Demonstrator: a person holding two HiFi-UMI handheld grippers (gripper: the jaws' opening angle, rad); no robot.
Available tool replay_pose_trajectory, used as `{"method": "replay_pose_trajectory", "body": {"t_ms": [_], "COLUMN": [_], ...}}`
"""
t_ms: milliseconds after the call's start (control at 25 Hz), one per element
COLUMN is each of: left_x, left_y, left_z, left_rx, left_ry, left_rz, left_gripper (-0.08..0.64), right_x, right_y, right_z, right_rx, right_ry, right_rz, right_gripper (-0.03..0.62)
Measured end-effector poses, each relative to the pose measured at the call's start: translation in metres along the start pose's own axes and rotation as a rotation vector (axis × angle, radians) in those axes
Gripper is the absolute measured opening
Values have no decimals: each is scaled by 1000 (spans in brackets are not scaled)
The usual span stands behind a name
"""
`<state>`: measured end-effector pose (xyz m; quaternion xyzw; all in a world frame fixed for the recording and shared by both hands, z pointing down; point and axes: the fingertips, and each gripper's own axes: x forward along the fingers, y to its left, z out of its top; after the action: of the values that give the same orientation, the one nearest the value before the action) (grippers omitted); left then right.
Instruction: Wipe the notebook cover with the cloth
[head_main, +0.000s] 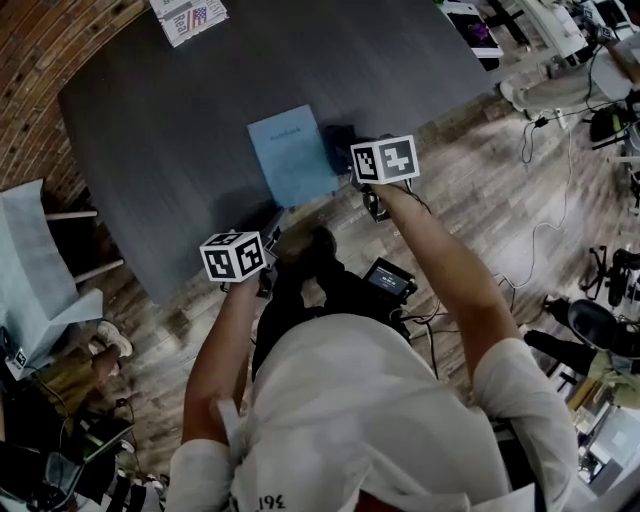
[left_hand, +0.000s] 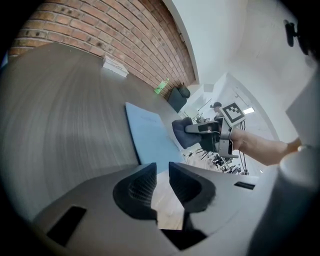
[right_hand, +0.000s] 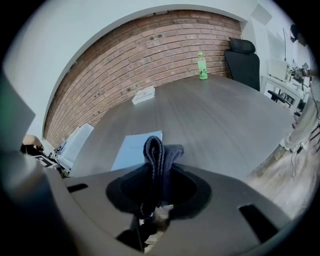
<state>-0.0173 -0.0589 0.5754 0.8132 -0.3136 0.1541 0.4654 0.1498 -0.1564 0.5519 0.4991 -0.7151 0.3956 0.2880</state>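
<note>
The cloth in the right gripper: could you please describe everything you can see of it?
The cloth is dark, thick and soft-looking, folded into a bunch. The right gripper is shut on it, the fold sticking out past the fingers. It hangs by the edge of the light blue notebook on the grey table; contact with either cannot be told.

The left gripper (left_hand: 162, 172) points gently downward, its jaws a narrow gap apart with nothing between them. The right gripper (right_hand: 159, 175) tilts more steeply, its jaws clamped on a folded dark cloth (right_hand: 161, 149). Both bare forearms stretch forward, the right one further ahead.
</note>
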Motion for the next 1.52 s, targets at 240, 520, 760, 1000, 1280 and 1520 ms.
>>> {"method": "replay_pose_trajectory", "body": {"t_ms": [240,520,760,1000,1280,1520], "left_x": [-14,-27,-37,-43,-38,-29], "left_y": [3,8,17,21,16,6], "left_z": [5,2,-1,-4,-7,-3], "left_rx": [5,7,8,24,54,80], "left_ry": [-30,-41,-37,-21,2,-3], "left_rz": [3,6,12,1,-10,11], "left_gripper": [64,60,60,57,55,54], "right_x": [4,26,38,52,45,38], "right_y": [48,110,152,150,131,116], "right_z": [0,-28,-43,-67,-69,-71], "right_rx": [-13,-42,-35,22,49,25], "right_ry": [-6,59,89,130,119,132], "right_rz": [89,191,264,255,227,221], "right_gripper": [106,106,106,107,107,107]}}
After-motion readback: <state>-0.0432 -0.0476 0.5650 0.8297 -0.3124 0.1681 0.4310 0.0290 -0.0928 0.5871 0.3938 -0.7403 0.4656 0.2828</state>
